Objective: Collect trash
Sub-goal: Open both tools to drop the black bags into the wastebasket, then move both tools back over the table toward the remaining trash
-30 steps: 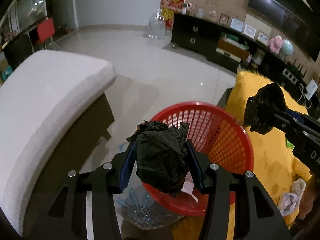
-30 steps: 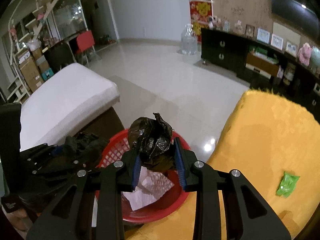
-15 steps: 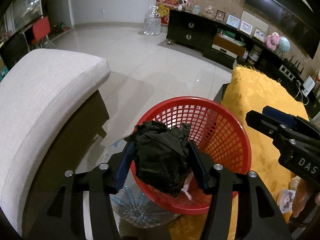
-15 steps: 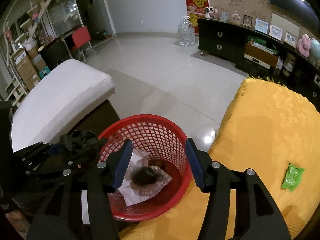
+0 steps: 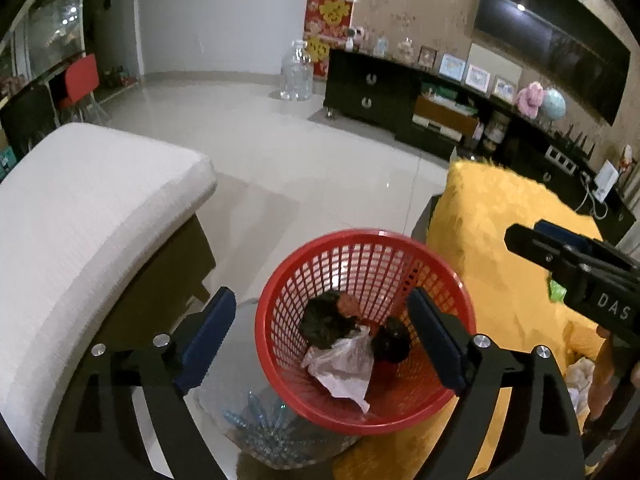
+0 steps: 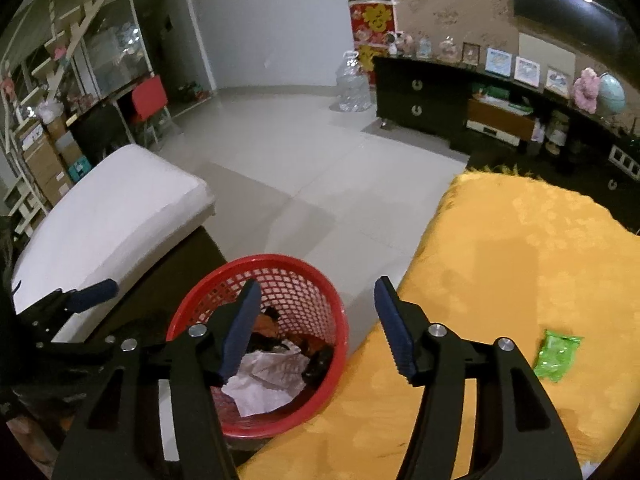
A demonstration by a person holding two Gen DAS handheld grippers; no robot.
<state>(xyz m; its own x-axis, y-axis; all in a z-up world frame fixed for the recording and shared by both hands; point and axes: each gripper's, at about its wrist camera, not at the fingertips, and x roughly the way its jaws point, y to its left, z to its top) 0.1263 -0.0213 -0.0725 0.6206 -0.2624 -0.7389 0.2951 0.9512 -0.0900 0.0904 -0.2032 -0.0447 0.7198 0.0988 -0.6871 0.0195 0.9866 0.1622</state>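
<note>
From the left wrist, the left gripper point(image 5: 320, 336) hangs over the round red plastic mesh basket point(image 5: 448, 300); its fingers have just been opening and now stand wide with nothing between them. Two crumpled black plastic bags point(image 5: 324, 320) lie in the basket bottom on a crumpled white paper wrapper point(image 5: 344, 364). The release looks complete, so a clean straight lift away should avoid snagging the rim. From the right wrist, the right gripper point(image 6: 316, 328) also has its fingers apart and empty, having just been opening, near the basket's right rim. A small green plastic packet point(image 6: 558, 355) lies on the yellow textured cloth point(image 6: 520, 248) to the right, probably the next piece of trash. The path looks clear; only the basket rim sits close. A white cushioned seat point(image 6: 108, 208) stands left, well apart.
</note>
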